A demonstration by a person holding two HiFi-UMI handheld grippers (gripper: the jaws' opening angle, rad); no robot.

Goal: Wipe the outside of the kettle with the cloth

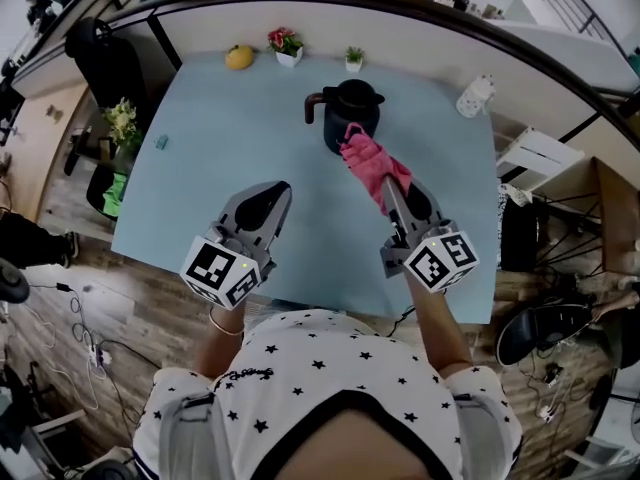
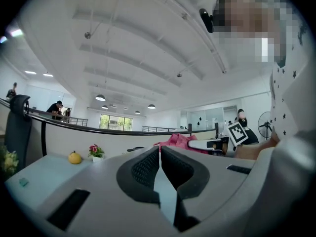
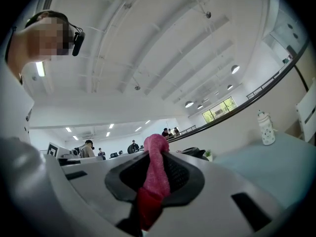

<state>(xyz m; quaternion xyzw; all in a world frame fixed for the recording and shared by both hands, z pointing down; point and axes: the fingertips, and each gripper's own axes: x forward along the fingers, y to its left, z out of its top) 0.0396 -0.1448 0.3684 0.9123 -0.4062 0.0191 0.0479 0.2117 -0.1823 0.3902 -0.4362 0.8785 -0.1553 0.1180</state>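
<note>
Toward the far middle of the pale blue surface (image 1: 200,168) stands a black kettle (image 1: 352,114) with a lid, its curved handle pointing to the person's left. A crumpled pink cloth (image 1: 375,163) meets the kettle's near side at its upper end and hangs back toward the person. The right gripper (image 1: 392,200) is clamped on this cloth, and its own view shows the pink fabric pinched between the jaws and bulging above them. The left gripper (image 1: 272,196) hovers beside it, well apart from the kettle, jaws closed together with nothing between them. Along the far edge sit a yellow fruit (image 1: 238,57), potted red flowers (image 1: 286,45) and a small green plant (image 1: 354,58). A white spotted bottle (image 1: 475,96) stands to the kettle's right.
</note>
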